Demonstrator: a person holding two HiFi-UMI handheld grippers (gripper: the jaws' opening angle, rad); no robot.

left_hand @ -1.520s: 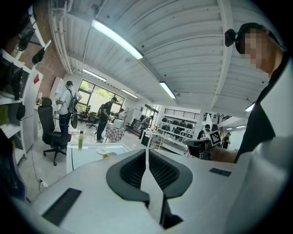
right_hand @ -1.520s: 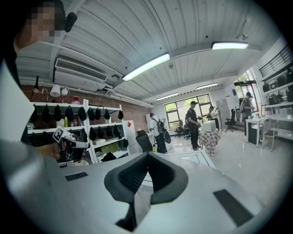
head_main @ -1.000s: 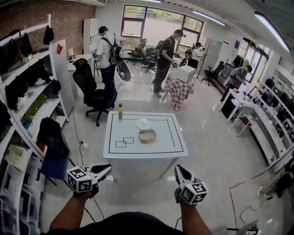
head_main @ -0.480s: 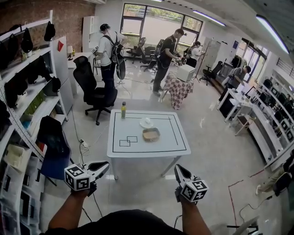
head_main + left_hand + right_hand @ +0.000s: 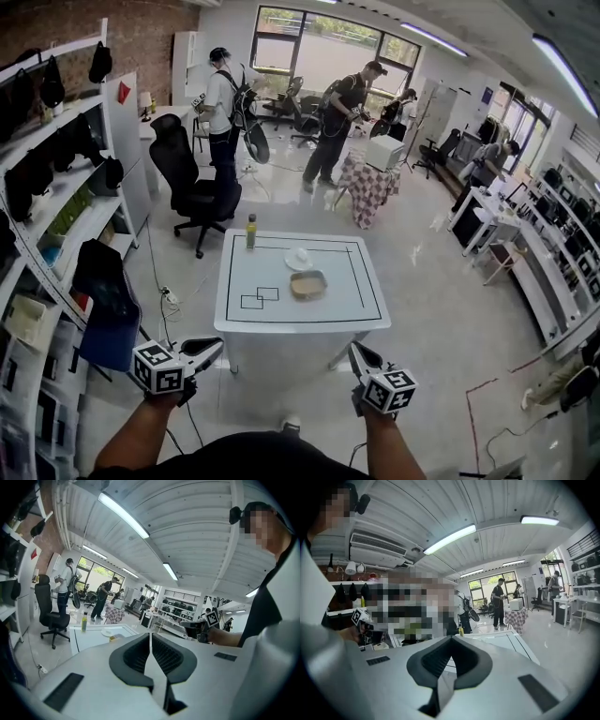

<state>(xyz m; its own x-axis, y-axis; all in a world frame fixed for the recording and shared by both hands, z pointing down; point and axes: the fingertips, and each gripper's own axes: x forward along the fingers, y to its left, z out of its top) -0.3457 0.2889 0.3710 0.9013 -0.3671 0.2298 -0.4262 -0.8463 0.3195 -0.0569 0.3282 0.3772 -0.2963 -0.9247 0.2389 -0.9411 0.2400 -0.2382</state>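
The person held both arms forward and low, short of the near edge of the white table [image 5: 342, 281]. The left forearm [image 5: 131, 439] carried the left gripper [image 5: 206, 350] off the table's near left corner, its jaws pressed together and empty. The right forearm [image 5: 392, 452] carried the right gripper [image 5: 356, 352] off the near right corner, its jaws likewise closed on nothing.

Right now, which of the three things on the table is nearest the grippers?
The tan tray: it lies closer to the near edge than the white dish behind it and the bottle at the far left corner.
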